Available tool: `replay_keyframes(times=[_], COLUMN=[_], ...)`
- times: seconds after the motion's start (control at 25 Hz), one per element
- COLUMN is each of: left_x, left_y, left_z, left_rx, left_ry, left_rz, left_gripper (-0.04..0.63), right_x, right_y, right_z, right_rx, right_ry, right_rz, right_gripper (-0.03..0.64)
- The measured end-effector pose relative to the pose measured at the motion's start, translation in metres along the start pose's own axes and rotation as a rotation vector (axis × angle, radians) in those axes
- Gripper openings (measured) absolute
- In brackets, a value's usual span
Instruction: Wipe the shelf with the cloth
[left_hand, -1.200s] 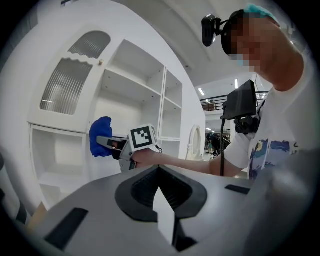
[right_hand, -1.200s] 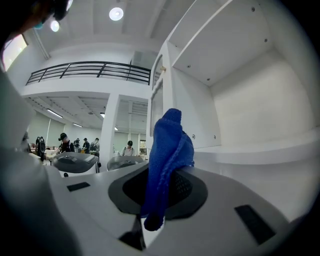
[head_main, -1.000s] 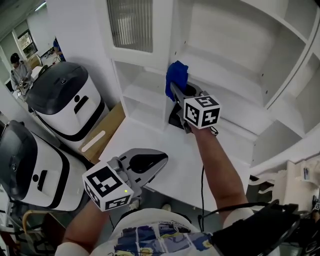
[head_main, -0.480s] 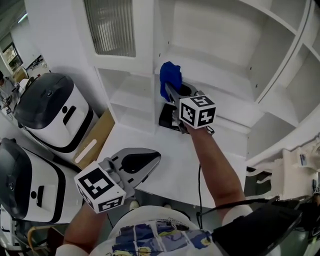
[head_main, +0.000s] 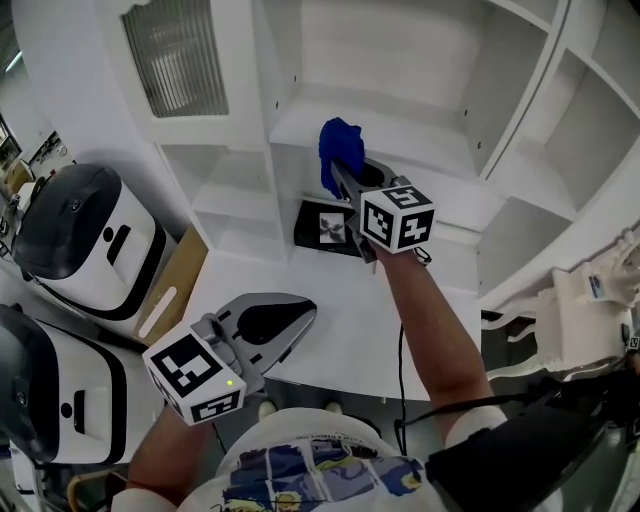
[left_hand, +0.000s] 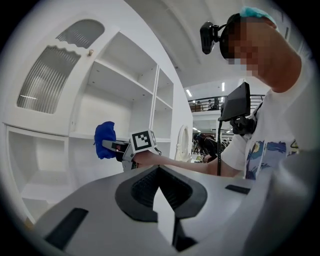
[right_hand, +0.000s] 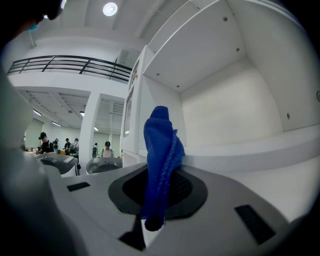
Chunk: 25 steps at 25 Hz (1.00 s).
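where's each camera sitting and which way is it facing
Head view: on the person's head, facing steeply down at the shelf; shows left arm, right arm, shirt, left gripper, right gripper.
Left gripper view: on the left gripper, facing along its shut jaws at the shelf; shows the right arm and shirt.
Right gripper view: on the right gripper, facing into a shelf bay; shows only its jaws, shut on the cloth.
Shared: all three show the cloth and shelf.
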<state>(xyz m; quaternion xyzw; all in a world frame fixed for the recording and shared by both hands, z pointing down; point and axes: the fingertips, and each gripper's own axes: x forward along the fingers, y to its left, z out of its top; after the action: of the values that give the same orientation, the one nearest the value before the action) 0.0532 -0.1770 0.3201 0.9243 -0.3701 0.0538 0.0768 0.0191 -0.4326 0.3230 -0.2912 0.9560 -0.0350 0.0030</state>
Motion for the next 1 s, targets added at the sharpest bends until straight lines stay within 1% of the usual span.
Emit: replay_keyframes(times=[1.0], left_x=[0.047], left_y=[-0.037], left_z=[0.002], left_rx=[0.022], left_ry=[0.015], left_rz=[-0.141], left_gripper=[0.012], right_x=[-0.113], right_y=[-0.093], right_z=[0.003], right_rx=[-0.005], right_ry=[-0.008], right_rz=[-0.205], right_gripper=[0.067])
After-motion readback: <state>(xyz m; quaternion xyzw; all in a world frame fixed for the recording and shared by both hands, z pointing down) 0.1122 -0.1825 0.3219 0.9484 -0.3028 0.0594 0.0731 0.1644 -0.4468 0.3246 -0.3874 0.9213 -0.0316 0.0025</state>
